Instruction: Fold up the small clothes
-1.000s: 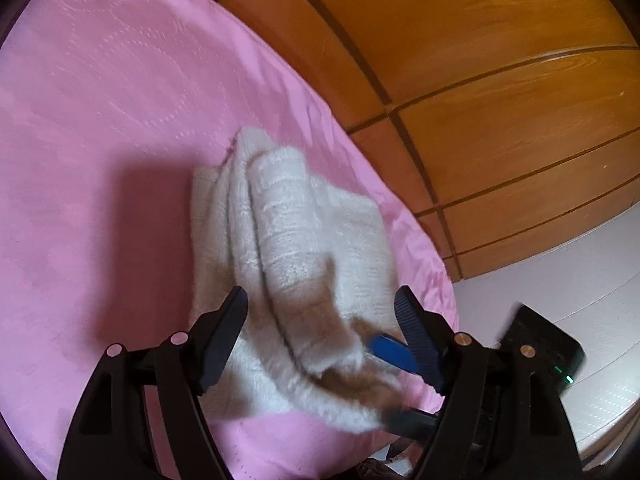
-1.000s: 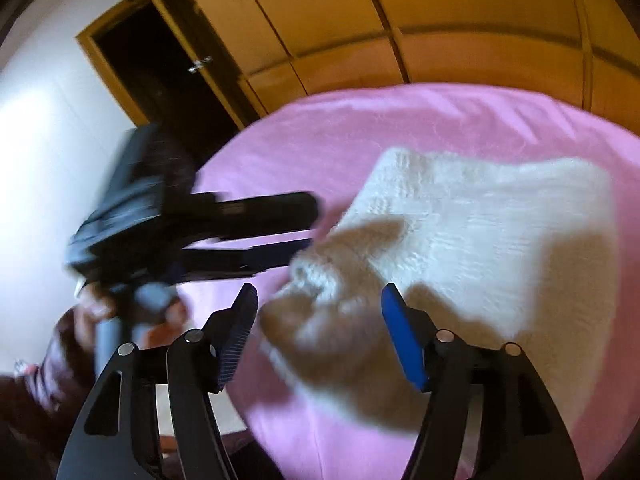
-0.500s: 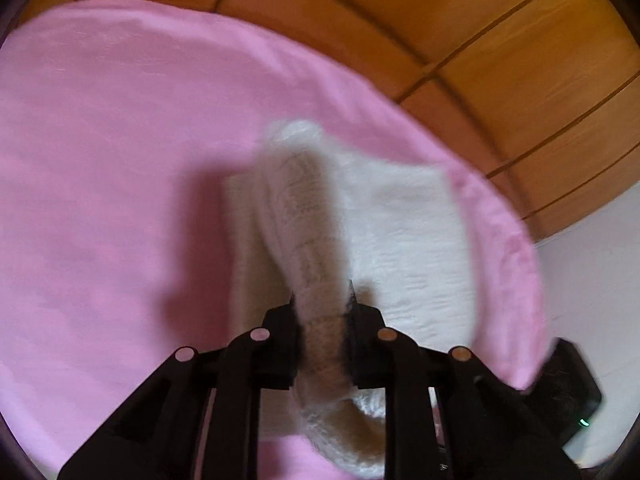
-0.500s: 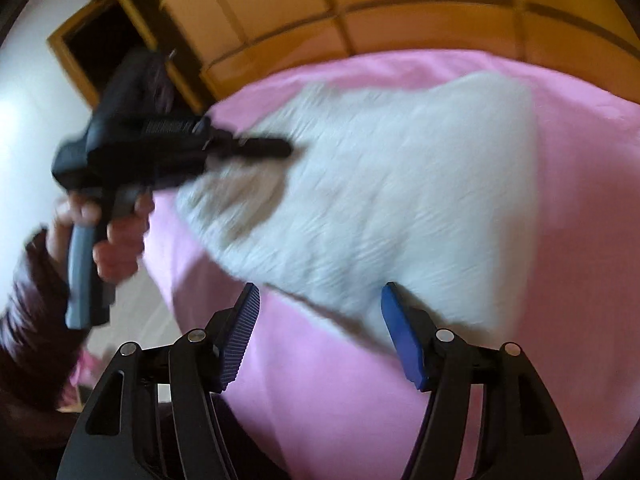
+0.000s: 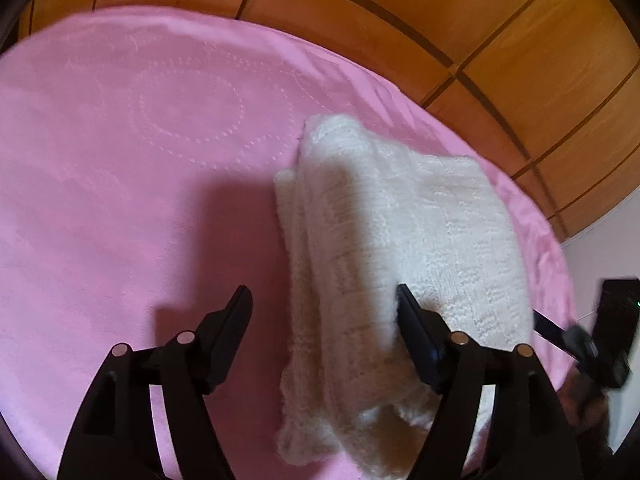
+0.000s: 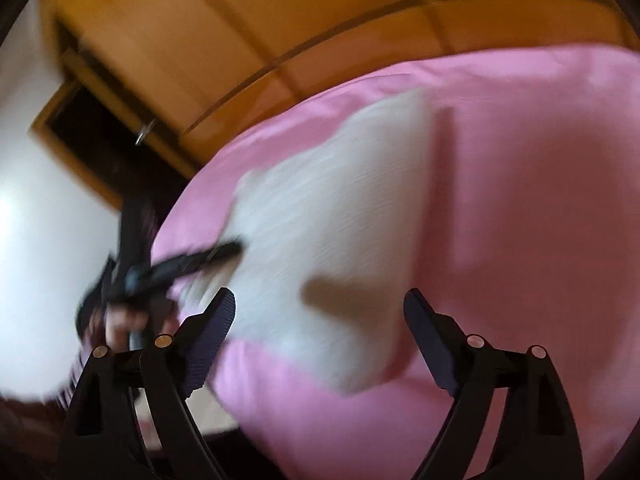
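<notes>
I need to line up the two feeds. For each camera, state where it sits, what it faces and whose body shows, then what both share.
Left wrist: on the left gripper, facing down across the white knit garment on the pink bedspread; both open fingers show, the right gripper at the edge.
Right wrist: on the right gripper, facing the blurred garment; the left gripper and hand show.
Shared: garment, bedspread, wooden wardrobe.

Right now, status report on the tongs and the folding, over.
Left tongs open, right tongs open, neither gripping. Folded white knitted garment lies on pink bedspread, between left fingers. Nothing in the way.
</notes>
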`<state>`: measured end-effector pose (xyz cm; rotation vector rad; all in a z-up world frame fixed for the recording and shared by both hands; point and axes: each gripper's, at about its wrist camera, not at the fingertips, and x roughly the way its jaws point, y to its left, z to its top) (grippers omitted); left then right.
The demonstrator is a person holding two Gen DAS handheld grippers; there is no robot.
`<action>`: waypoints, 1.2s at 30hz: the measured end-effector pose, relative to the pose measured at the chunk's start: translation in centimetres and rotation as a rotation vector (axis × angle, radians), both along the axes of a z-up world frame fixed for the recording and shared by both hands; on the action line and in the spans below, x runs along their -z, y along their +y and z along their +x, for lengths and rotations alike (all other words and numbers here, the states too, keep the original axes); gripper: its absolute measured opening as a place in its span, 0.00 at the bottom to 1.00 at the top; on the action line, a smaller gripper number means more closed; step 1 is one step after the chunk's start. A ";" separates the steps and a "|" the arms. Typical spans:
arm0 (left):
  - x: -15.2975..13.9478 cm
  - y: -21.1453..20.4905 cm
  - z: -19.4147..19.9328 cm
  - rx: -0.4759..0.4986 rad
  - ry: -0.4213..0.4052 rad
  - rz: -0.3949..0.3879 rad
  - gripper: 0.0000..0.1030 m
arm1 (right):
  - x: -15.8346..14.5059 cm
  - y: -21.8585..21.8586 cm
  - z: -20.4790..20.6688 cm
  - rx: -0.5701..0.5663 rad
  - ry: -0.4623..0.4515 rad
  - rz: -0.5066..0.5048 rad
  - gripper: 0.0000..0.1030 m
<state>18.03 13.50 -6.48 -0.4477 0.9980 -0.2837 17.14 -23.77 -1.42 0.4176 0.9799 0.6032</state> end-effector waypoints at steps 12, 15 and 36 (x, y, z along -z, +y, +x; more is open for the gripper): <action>3.0 1.7 0.8 0.095 -0.029 -0.321 0.28 | 6.9 5.1 8.6 0.001 0.199 0.110 0.64; 2.1 0.8 0.1 0.138 -0.077 -0.354 0.24 | 5.6 5.3 7.9 -0.005 0.154 0.094 0.50; -4.5 -37.4 8.2 0.712 -0.094 -0.196 0.24 | -3.2 -22.7 -0.3 0.452 -0.083 -0.147 0.47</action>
